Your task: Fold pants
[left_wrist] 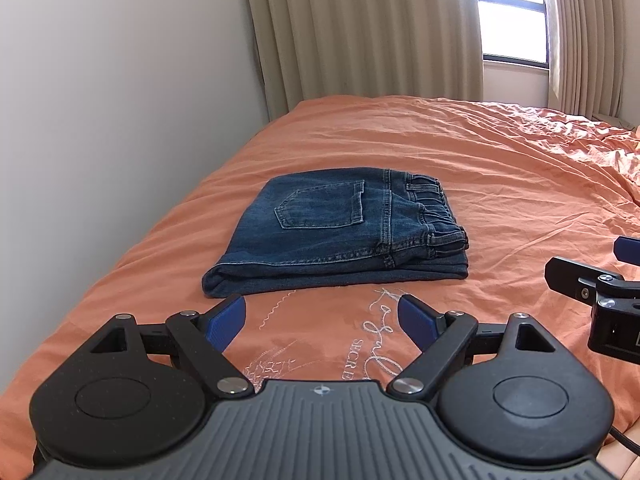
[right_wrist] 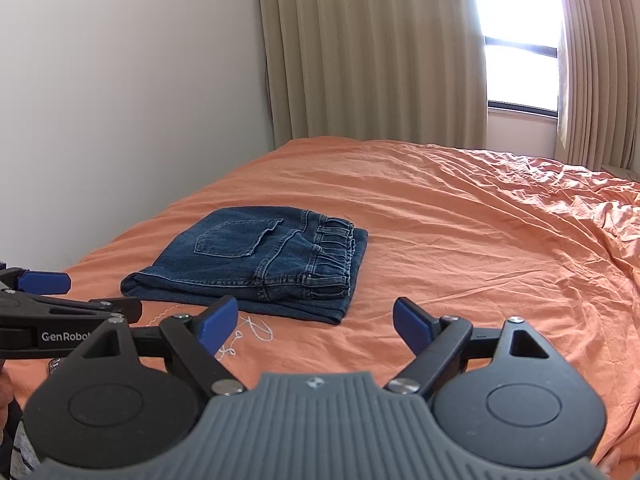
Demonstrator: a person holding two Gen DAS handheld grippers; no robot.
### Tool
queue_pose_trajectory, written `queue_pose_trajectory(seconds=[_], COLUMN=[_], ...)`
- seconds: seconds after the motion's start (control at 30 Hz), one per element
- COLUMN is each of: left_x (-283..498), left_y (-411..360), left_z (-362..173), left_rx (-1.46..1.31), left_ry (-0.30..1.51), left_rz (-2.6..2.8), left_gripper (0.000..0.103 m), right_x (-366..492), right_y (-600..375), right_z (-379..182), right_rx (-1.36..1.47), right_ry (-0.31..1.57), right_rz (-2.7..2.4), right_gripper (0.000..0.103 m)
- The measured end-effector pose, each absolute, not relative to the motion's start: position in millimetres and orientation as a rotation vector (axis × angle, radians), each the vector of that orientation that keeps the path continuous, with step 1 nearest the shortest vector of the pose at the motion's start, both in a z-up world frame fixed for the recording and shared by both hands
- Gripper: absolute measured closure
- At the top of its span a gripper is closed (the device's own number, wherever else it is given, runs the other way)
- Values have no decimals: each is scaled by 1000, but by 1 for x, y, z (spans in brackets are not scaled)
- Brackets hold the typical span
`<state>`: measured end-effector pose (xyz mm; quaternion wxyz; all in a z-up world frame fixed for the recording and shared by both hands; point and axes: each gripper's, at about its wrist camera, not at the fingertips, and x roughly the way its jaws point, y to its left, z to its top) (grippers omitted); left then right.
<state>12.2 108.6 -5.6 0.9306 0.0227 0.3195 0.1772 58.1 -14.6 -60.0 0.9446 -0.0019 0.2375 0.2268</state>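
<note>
The pants are seen at frame centre on the orange bedspread, folded into a compact stack — the task looks finished. The left gripper and right gripper are held spread, empty, short of the denim — presumably withdrawn.

dark blue denim pants on an orange bedspread with white embroidery; beige curtains.

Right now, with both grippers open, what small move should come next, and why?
Probably just draw both back. The folded blue denim jeans lie in a compact stack on the orange bedspread; the left gripper and right gripper are open, empty, short of it.
</note>
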Motion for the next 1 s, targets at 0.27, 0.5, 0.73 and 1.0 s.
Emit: queue_pose_trajectory(seconds=[0.27,0.5,0.73,1.0], left_x=[12,12,12,11], left_y=[108,107,108,107], left_z=[-6,-6,-5,-2], left_rx=[47,46,44,56], left_ry=[654,654,651,645], left_rz=[361,357,357,359], left_gripper=[3,3,3,3], right_x=[56,55,55,54], right_y=[-13,-14,-13,-14], right_z=[-58,-57,-57,-56], right_rx=[0,1,2,7], right_ry=[476,473,472,468], right_rz=[459,456,456,453], right_gripper=[22,22,22,22])
